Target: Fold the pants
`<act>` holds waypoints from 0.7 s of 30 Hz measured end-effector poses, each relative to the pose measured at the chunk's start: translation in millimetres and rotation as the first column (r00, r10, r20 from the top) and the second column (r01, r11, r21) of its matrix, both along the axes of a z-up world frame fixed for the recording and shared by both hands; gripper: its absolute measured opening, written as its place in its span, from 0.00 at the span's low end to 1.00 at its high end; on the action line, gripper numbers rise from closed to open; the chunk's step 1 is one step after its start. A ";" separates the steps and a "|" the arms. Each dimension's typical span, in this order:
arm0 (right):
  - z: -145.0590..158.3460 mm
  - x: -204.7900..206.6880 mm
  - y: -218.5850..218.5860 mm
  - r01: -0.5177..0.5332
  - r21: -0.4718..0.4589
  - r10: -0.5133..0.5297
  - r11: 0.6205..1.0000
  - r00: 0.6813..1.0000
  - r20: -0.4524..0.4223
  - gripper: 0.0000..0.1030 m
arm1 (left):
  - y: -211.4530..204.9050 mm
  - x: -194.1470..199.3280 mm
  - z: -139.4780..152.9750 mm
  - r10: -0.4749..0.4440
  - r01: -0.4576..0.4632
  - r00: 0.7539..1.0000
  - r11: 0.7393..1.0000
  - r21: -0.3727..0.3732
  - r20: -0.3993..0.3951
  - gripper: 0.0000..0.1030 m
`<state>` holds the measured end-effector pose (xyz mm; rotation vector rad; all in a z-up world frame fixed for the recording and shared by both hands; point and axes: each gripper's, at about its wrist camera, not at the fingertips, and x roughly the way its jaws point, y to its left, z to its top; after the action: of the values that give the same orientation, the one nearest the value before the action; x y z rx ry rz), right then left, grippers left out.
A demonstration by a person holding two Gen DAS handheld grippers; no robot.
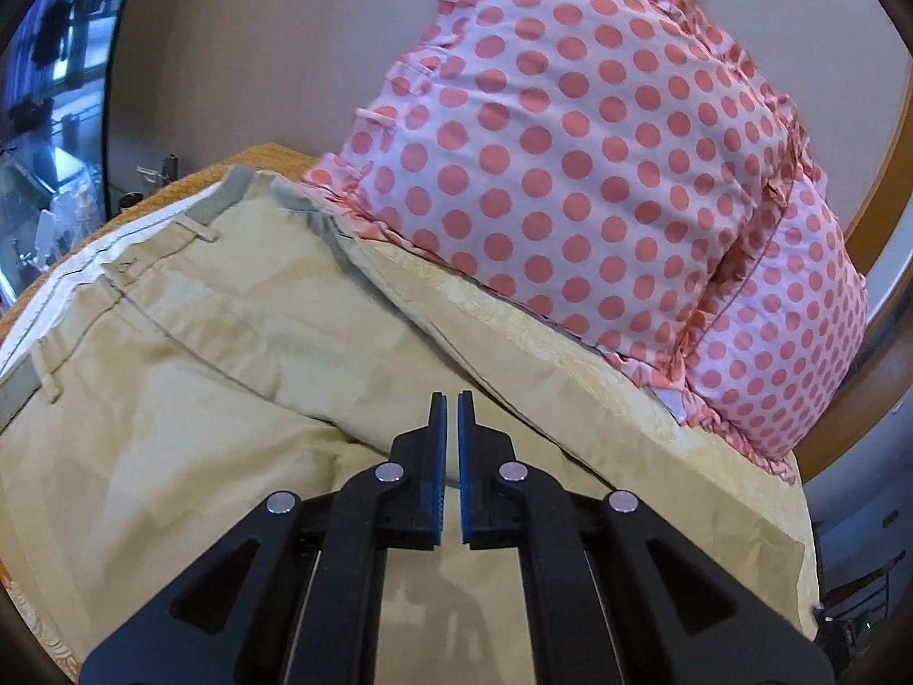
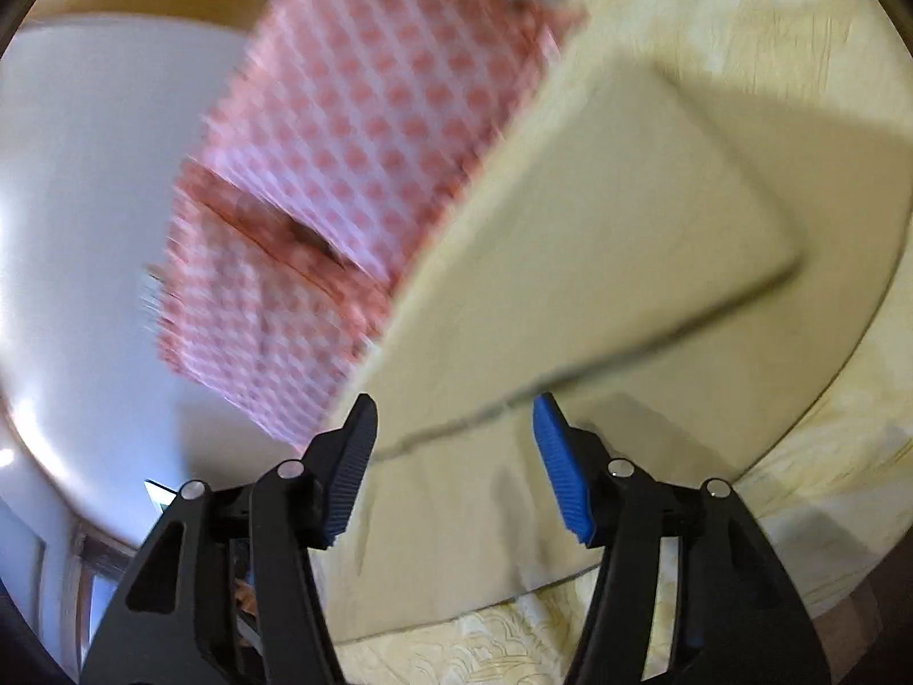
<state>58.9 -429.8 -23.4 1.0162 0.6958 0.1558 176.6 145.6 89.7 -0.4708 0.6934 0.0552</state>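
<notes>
1. Left wrist view: left gripper pads nearly pressed together; whether they pinch cloth can't be told. Khaki pants spread ahead-left on the yellow bedspread.
2. Polka-dot pillow ahead-right.
3. Right wrist view, blurred: right gripper spread wide, pant leg just ahead.

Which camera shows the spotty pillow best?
The left wrist view: the pillow is sharp, with its pink dots and ruffled edges clear. In the right wrist view the pillow is blurred and partly hidden by the pants.
</notes>
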 end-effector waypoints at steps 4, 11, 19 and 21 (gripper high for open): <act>-2.2 5.1 -2.5 0.107 -0.085 -0.114 0.991 0.989 -0.089 0.34 | -5.0 6.9 -8.9 -0.029 0.029 0.999 1.000 -0.001 -0.034 0.02; -15.2 13.1 -33.2 0.262 -0.073 -0.264 0.962 0.965 -0.007 0.02 | 6.8 37.8 -18.0 -0.005 0.004 0.997 1.000 -0.012 -0.076 0.86; 1.8 15.8 -38.3 0.283 -0.053 -0.276 0.958 0.955 0.105 0.02 | 18.9 126.1 -36.8 0.029 -0.028 0.975 1.000 0.006 -0.219 0.85; 9.6 15.1 -37.5 0.283 -0.060 -0.273 0.957 0.953 0.132 0.02 | 26.2 152.9 -55.6 0.061 -0.066 0.952 0.998 -0.008 -0.300 0.82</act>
<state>74.1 -467.4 -13.7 1.0093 0.4375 -0.0547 329.5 171.9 34.1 -0.5076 0.9781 0.1846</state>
